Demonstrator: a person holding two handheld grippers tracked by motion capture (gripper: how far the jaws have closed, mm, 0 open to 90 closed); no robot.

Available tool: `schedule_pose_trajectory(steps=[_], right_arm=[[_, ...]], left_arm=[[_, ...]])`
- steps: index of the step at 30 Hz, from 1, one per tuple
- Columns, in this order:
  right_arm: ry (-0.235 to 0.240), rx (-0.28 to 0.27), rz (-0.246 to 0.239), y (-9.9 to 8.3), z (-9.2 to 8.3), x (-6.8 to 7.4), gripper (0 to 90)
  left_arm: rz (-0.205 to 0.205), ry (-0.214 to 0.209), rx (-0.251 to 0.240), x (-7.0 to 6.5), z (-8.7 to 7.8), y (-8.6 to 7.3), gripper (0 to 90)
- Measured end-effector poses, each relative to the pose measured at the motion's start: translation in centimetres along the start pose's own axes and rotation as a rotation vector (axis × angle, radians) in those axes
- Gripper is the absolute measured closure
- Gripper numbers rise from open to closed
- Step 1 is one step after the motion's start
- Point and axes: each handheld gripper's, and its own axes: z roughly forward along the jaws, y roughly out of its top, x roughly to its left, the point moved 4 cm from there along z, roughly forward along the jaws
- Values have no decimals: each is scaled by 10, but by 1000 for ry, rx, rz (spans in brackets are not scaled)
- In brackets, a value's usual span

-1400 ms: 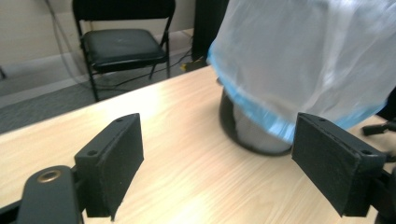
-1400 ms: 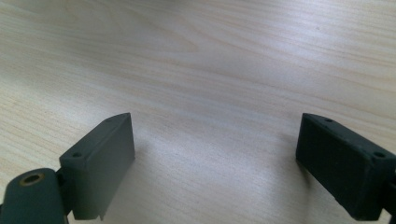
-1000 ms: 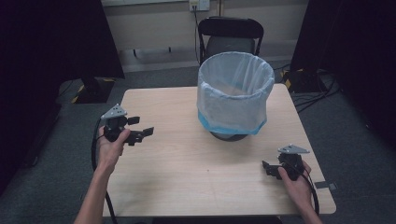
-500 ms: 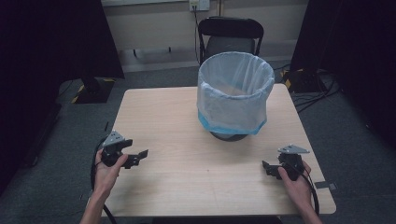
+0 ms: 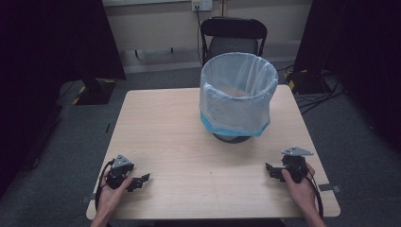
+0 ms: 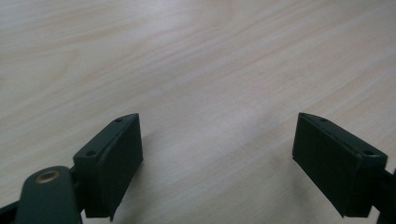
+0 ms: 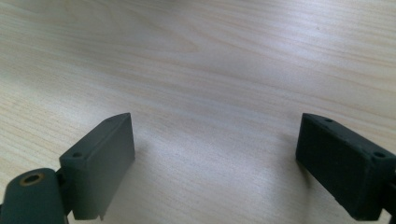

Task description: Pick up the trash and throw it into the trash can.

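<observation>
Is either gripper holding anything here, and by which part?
Nothing is held. The left gripper and right gripper both stand open over bare table.

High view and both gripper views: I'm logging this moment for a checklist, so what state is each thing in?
Left gripper: open, nothing between the jaws, low over the table's near left corner.
Right gripper: open, nothing between the jaws, low over the near right part.
Waste bin: upright, lined with a pale bag folded over the rim.
Table: bare light wood around the bin.
Folding chair: unfolded, unoccupied, behind the table.
</observation>
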Motion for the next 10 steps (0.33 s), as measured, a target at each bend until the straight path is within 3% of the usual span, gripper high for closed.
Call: schedule_pose_trajectory(steps=[3, 4, 10], right_arm=[[0, 0, 2, 0, 0, 0, 108], [1, 1, 1, 0, 0, 0, 108], [0, 0, -1, 0, 0, 0, 108]], left_arm=[[2, 18, -22, -2, 2, -2, 147], [23, 39, -26, -4, 3, -3, 133], [18, 32, -28, -4, 3, -3, 129]])
